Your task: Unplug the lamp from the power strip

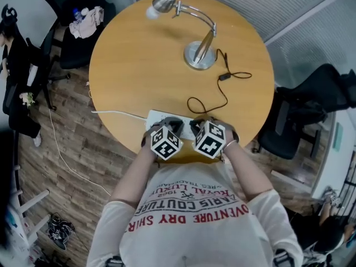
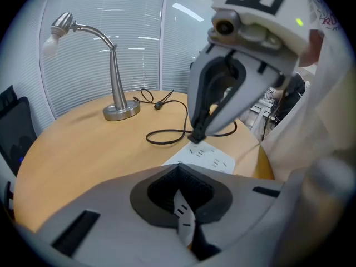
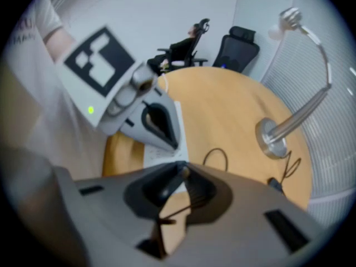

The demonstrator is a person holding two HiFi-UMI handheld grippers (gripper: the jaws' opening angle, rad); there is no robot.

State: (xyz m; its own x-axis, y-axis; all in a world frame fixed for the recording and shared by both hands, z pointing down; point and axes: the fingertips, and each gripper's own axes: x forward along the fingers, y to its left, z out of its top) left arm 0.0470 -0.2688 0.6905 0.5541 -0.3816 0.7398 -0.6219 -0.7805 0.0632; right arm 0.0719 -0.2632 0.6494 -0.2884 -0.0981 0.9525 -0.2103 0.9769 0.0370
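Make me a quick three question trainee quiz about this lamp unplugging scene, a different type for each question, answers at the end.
1. True or false: the black plug of the lamp lies loose on the table, well away from the power strip.
2. Which tongs pinch the plug? A) left tongs B) right tongs C) neither
3. Fill in: the left tongs' tips are down at the white ____.
Key: 1 false, the plug sits at the power strip; 2 B; 3 power strip.
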